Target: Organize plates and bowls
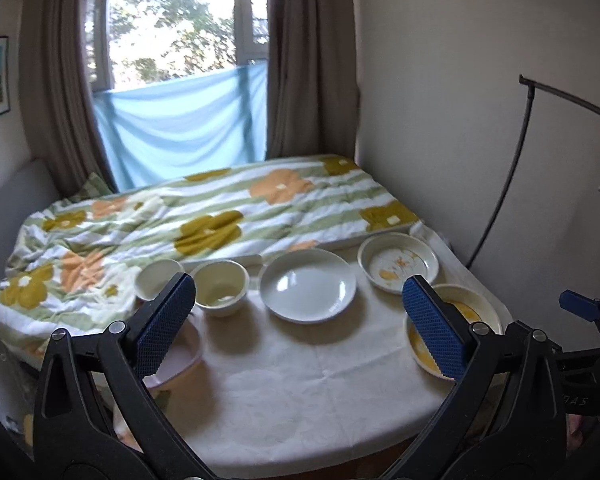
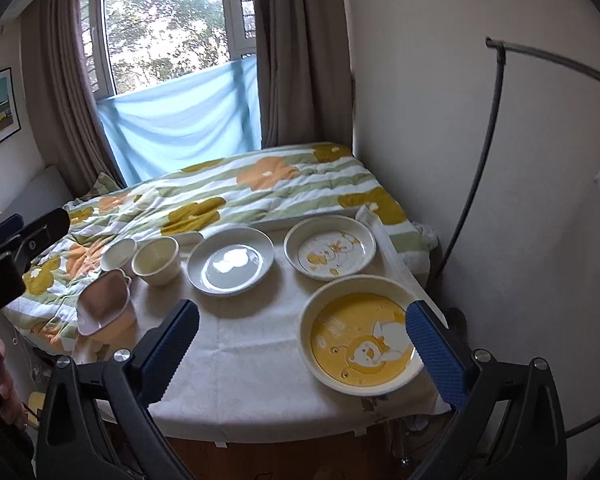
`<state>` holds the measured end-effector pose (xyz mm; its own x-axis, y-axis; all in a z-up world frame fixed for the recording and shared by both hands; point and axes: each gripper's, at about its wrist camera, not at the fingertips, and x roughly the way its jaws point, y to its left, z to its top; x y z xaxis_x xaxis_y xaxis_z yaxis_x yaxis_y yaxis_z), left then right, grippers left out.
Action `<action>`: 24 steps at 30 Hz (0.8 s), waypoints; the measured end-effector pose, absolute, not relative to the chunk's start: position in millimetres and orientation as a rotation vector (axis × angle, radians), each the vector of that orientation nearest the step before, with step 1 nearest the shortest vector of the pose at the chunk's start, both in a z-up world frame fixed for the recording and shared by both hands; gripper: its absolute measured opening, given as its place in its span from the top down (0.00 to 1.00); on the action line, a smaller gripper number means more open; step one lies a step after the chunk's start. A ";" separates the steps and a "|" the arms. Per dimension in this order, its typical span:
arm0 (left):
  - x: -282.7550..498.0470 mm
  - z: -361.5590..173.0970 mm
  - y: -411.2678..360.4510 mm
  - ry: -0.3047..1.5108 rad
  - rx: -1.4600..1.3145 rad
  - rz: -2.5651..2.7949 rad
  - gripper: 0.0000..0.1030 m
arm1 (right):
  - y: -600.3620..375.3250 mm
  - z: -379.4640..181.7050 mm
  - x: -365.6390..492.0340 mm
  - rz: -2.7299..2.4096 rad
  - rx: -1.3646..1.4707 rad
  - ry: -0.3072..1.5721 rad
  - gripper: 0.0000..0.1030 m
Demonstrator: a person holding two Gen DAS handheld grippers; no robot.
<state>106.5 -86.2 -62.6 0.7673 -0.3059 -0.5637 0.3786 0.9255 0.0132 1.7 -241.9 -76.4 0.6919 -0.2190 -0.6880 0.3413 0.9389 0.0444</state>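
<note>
The bed (image 2: 228,196), covered by a floral quilt (image 1: 172,220) in green, orange and olive, fills the middle of both views. Behind it, at upper centre, a window (image 2: 160,32) stands between brown curtains (image 2: 296,60), with a light blue cloth (image 1: 180,128) hung across its lower part.

The table (image 2: 252,360), under a white cloth, occupies the lower centre of both views and abuts the bed.

The yellow bear plate (image 2: 360,344) lies at lower right of the right wrist view, near the table's front right corner. The plain white plate (image 2: 230,260) lies at centre. The white plate with orange figures (image 2: 330,248) lies to its right, at the table's far right. None of the three plates touches another.

A pink dish (image 2: 104,300) sits at the table's left edge, at centre left of the right wrist view. Two cream bowls stand side by side at the far left edge: the larger bowl (image 2: 156,260) just left of the plain white plate, the smaller bowl (image 2: 118,254) beside it.

Left gripper (image 1: 300,320): jaws spread wide, holding nothing, above the table's front area. Right gripper (image 2: 304,344): jaws spread wide, holding nothing; its right blue pad (image 2: 436,352) overlaps the rim of the yellow bear plate in the frame, but contact cannot be determined.
</note>
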 end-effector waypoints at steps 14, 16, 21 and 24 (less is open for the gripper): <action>193.4 -257.2 -246.4 1.147 0.268 -0.752 0.16 | -406.1 -226.2 -4.5 -0.303 0.633 0.978 0.24; 200.5 -276.7 -258.6 1.204 0.285 -0.757 0.27 | -415.4 -235.4 -1.4 -0.281 0.668 0.993 0.33; 210.5 -298.6 -273.1 1.266 0.292 -0.765 0.36 | -429.9 -244.6 4.3 -0.255 0.689 1.000 0.45; 211.5 -303.6 -278.0 1.284 0.297 -0.772 0.51 | -437.1 -246.0 10.1 -0.231 0.696 0.991 0.56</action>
